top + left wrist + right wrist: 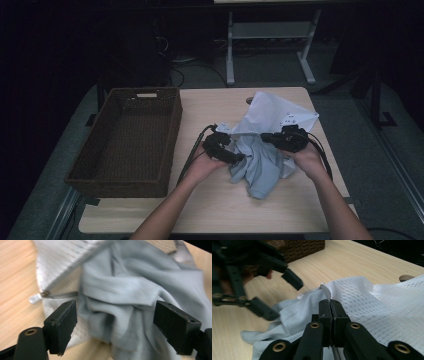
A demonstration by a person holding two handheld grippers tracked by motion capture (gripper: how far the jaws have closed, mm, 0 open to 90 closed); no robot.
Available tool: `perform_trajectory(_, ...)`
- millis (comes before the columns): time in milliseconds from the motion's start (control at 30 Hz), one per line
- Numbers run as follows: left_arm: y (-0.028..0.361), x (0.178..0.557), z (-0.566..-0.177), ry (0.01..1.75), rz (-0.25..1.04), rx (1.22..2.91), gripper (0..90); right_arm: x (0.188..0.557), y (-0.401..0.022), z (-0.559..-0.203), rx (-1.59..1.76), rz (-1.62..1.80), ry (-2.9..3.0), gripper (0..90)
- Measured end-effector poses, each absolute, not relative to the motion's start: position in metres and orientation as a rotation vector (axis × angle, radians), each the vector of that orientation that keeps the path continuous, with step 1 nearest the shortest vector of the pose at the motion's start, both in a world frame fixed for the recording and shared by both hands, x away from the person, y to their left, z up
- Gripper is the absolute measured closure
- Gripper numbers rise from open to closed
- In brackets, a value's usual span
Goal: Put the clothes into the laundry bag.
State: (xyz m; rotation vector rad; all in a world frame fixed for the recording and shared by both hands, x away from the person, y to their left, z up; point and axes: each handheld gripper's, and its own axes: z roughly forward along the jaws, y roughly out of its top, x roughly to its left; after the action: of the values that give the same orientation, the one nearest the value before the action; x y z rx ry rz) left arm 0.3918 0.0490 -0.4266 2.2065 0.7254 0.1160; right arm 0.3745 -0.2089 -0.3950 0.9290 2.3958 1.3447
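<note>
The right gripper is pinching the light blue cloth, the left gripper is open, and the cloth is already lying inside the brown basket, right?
Not quite. The cloth is not in the basket; it lies on the table beside it, as the high view shows. The rest holds: the right gripper pinches the cloth, and the left gripper is open.

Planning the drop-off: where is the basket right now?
In the high view, the basket sits on the table's left side, left of the garment.
</note>
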Motion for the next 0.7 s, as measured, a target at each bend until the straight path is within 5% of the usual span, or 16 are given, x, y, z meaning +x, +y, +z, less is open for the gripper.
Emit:
perform_trajectory(200, 0.022, 0.406, -0.440, 0.701, 0.084, 2.212, 27.1, 0.375, -0.209, -0.395, 0.929, 1.348, 2.395, 87.4)
perform_trajectory(400, 0.010, 0.407, -0.451, 0.663, 0.088, 2.250, 76.9, 0.372, -0.210, -0.396, 0.938, 1.352, 2.411, 87.5)
perform_trajectory(700, 0.041, 0.392, -0.409, 0.609, 0.187, 2.170, 81.0, 0.355, -0.199, -0.385, 0.927, 1.416, 2.423, 87.7)
